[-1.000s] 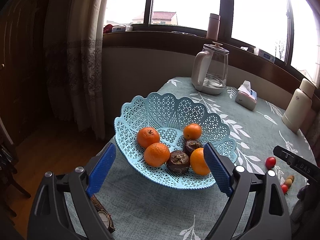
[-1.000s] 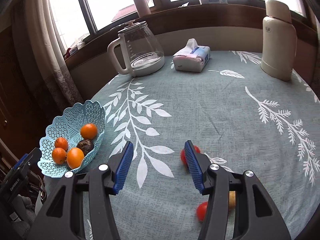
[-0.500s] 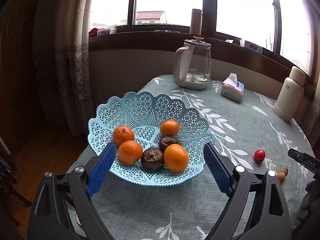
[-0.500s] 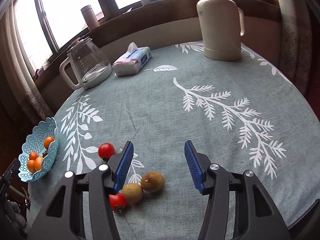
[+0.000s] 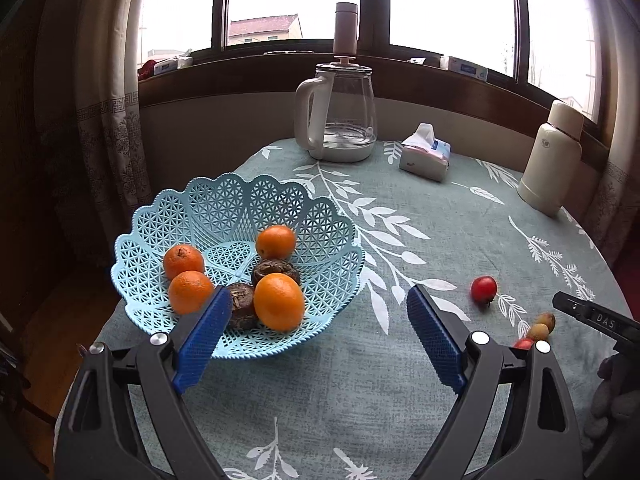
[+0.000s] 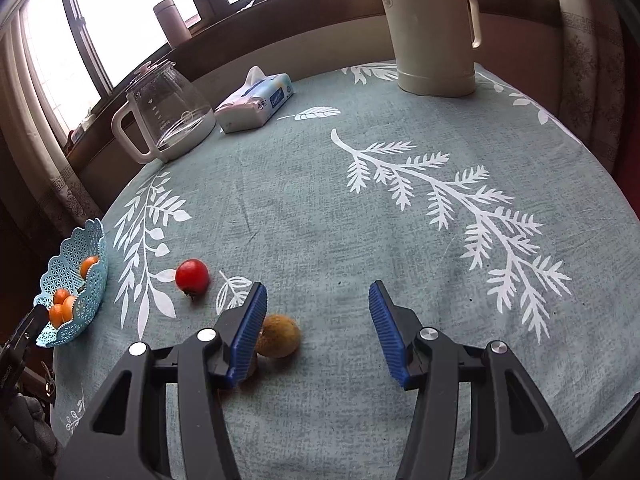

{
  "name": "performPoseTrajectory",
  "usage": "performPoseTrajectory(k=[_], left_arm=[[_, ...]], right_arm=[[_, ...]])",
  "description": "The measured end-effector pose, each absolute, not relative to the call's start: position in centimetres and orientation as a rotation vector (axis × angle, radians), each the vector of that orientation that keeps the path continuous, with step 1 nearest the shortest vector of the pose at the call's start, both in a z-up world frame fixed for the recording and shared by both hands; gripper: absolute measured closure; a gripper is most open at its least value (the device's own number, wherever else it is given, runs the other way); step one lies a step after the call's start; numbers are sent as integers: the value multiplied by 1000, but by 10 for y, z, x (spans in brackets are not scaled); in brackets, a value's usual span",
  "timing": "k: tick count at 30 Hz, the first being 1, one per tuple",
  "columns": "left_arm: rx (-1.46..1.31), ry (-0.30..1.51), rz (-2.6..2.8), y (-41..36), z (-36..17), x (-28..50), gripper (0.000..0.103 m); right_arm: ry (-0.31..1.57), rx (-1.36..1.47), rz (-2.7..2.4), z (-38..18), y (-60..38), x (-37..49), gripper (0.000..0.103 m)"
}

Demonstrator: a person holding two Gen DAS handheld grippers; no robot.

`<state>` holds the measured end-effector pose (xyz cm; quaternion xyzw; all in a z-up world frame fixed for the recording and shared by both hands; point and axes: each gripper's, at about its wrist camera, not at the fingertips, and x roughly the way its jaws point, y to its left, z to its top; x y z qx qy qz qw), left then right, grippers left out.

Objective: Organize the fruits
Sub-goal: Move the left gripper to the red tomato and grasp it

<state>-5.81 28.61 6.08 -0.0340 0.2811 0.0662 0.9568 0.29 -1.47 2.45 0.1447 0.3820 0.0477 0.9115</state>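
- Left gripper (image 5: 318, 334): jaws spread wide, nothing between the blue pads, held level and low.
- Right gripper (image 6: 318, 330): jaws wide apart, empty, angled downward.

— What do we have ahead of our left gripper (image 5: 318, 330)?

— The basket (image 5: 328, 220) sits just ahead and to its left on the table (image 5: 400, 420), with four oranges (image 5: 279, 301) and two darker fruits (image 5: 276, 270) in it. Far beyond it stands the kettle (image 5: 340, 116), the tissue pack (image 5: 426, 156) to that one's right.

— And by our right gripper (image 6: 318, 330)?

— A small round fruit (image 6: 280, 336) lies touching the inside of its left finger (image 6: 246, 332); we think another hides behind that finger. The tomato (image 6: 192, 275) lies ahead to the left, and the flask (image 6: 434, 28) far ahead, right.
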Motion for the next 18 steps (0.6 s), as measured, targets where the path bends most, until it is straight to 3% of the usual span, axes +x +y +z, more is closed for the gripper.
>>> performPoseTrajectory(k=[18], left_arm=[[-10,648,-29,232,42,-48,13]], right_arm=[[793,182,33,24,-10,-6,41]])
